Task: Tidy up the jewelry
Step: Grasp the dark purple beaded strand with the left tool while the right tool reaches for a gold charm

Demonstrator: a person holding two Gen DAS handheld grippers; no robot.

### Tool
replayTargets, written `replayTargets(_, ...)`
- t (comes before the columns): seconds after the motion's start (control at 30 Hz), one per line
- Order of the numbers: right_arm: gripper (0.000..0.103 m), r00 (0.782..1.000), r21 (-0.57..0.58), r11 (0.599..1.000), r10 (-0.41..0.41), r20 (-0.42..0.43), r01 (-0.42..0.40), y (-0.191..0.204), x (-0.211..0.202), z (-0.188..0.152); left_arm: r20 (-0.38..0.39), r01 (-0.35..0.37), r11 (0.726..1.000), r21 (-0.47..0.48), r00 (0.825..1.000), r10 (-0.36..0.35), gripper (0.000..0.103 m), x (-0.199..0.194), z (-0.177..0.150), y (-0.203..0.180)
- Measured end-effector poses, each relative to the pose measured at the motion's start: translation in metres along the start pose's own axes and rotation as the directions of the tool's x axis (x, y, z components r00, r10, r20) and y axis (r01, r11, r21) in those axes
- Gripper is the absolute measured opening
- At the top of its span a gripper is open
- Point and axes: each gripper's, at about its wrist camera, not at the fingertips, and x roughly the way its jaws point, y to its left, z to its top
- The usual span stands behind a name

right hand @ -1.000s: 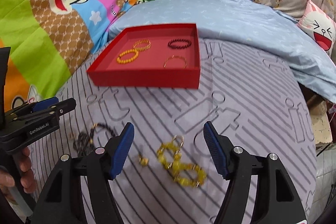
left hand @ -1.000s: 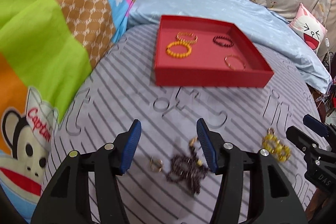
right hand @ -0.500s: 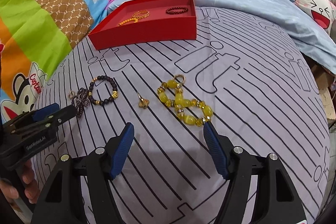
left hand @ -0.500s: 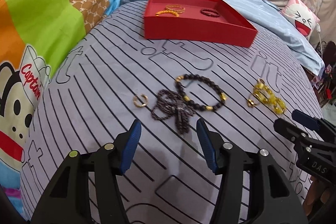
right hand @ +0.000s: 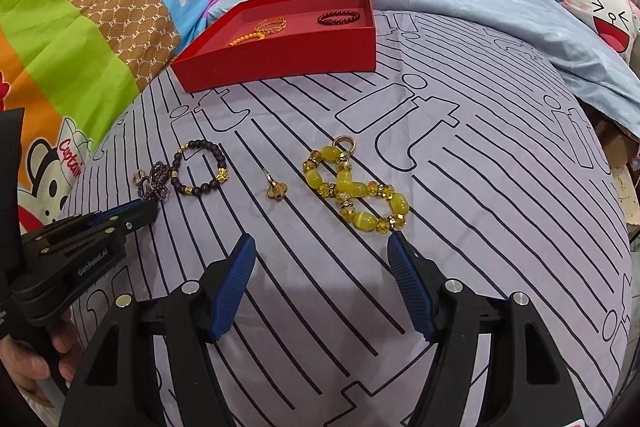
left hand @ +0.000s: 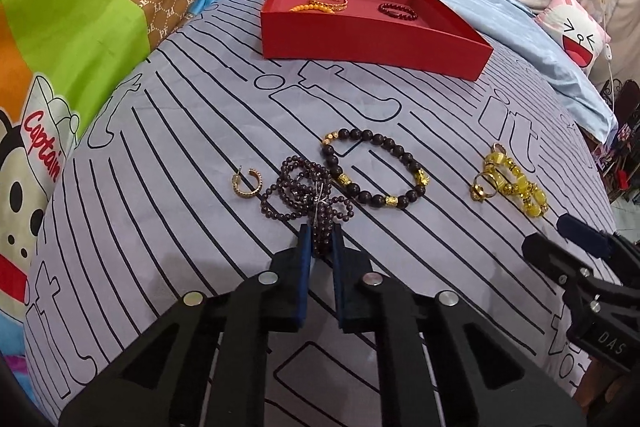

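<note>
- The left tool (left hand: 320,241) is closed down to a narrow gap on the near end of the small-bead purple strand (left hand: 306,193); the strand lies bunched on the bed sheet (left hand: 192,147), at 12 o'clock from the tool tips.
- The right tool (right hand: 322,267) is held wide open and grips nothing; the yellow bead bracelet (right hand: 354,187) lies just beyond its tips at 12 o'clock.
- The strand is judged loose and multi-looped, so a slow, vertical lift is advised; trailing loops are to be cleared of the dark bead bracelet (left hand: 374,169), which lies touching or almost touching at 1 o'clock, and the gold hoop earring (left hand: 248,183) at 10 o'clock.
- The grip is to be kept firm, since small round beads are likely to slip between the ribbed blue pads (left hand: 305,259).
- The red tray (left hand: 372,43), at 12 o'clock on the far part of the bed, is the presumed destination; it is rigid, shallow and straight-walled, and already holds an orange bead bracelet (left hand: 314,9), a gold chain bracelet (left hand: 330,1) and a dark red bead bracelet (left hand: 398,11).
- A small gold ring (right hand: 276,189) lies between the two bracelets on the sheet.
- The sheet is soft, grey cloth with black stripes.
</note>
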Motion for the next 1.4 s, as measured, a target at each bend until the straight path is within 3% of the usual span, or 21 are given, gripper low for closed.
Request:
replayTargets(0.53, 0.065, 0.999, -0.021, 0.999, 0.034, 0.006, -0.034, 0.008, -0.002, 0.002, 0.062, 0.057, 0.998, 0.003, 0.996, -0.057, 0.007, -0.033, 0.017, -0.003)
replayTargets(0.83, 0.063, 0.999, -0.042, 0.998, 0.046, 0.007, -0.046, 0.016, 0.005, 0.009, 0.035, 0.057, 0.997, -0.054, 0.998, -0.055, 0.007, -0.021, 0.031, 0.011)
replayTargets(1.0, 0.056, 0.998, -0.050, 0.997, 0.057, 0.011, -0.057, 0.019, 0.011, 0.016, 0.044, 0.069, 0.997, -0.044, 0.997, -0.067, 0.007, -0.029, 0.037, 0.009)
replayTargets(1.4, 0.026, 0.997, -0.068, 0.995, 0.078, -0.002, -0.078, 0.026, 0.029, 0.032, 0.034, 0.051, 0.998, -0.038, 0.998, -0.050, 0.007, -0.018, 0.047, 0.009)
